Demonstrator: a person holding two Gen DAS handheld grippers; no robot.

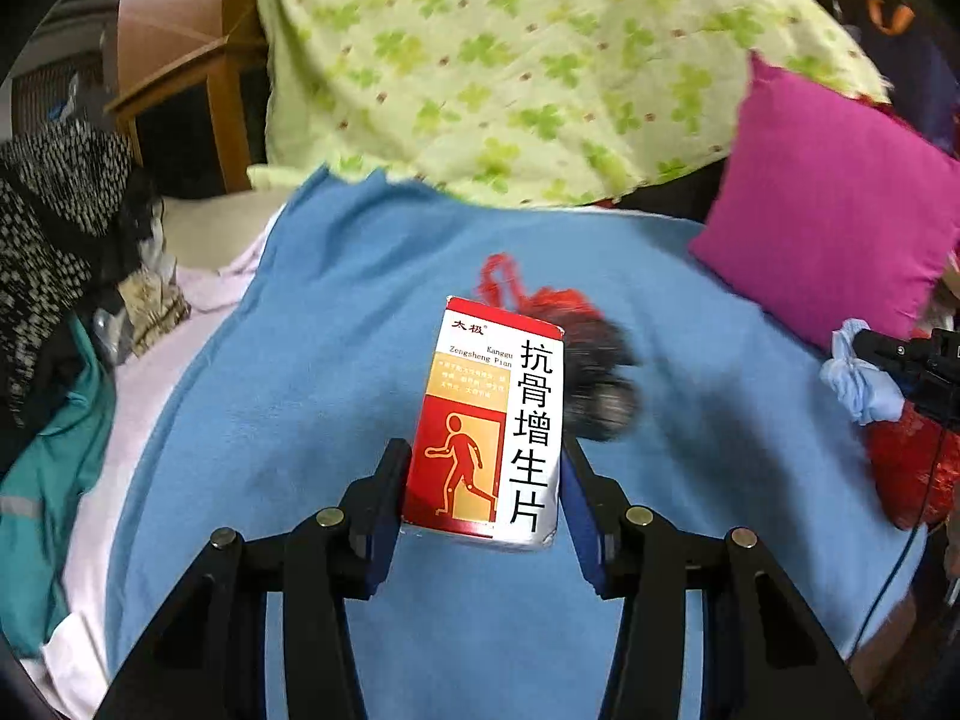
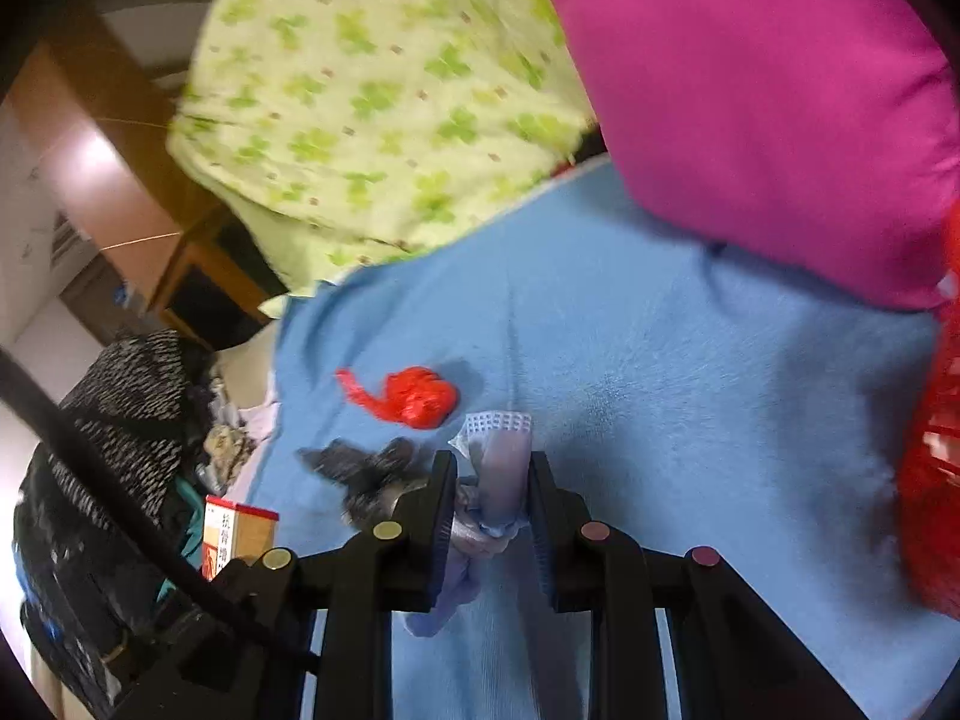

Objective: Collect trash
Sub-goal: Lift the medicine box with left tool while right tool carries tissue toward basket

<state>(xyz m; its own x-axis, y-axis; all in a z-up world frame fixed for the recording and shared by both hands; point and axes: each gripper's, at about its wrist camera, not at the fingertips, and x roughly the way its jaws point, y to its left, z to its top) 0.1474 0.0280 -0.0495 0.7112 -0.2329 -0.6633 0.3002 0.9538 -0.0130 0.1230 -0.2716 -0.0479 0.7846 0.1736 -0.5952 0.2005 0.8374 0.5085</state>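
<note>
Left wrist view: the left gripper (image 1: 483, 480) is clenched on a red and white medicine box (image 1: 489, 420), one blue pad against each long side, the box held above the blue blanket (image 1: 300, 420).
Medicine box: upright between the fingers, printed face toward the camera, black Chinese characters down its white strip and a walking figure on the red panel.
Blue blanket: the landmark; it covers the bed under both grippers.
Red plastic bag: a crumpled red plastic bag (image 1: 540, 294) lies on the blue blanket, partly hidden behind the top of the box; in the right wrist view (image 2: 414, 399) it lies on the blanket beyond the fingers, to their left.
Dark cloth: a blurred grey-black piece (image 1: 600, 384) lies on the blue blanket just beside the red bag.
Right gripper: clamped (image 2: 492, 480) on a crumpled pale blue face mask (image 2: 498, 468), which is pinched between the pads and hangs below them, over the blue blanket; the left wrist view catches it at its right edge (image 1: 888, 354).
Pink pillow: at the far right corner of the blue blanket (image 1: 828, 210).
Green floral quilt: heaped at the far edge of the blue blanket (image 1: 510, 72).
Clothes pile: dark patterned garments (image 1: 54, 222) off the left edge of the blue blanket.
Red bag at the right: a larger red bag (image 2: 936, 480) by the blanket's right edge.
</note>
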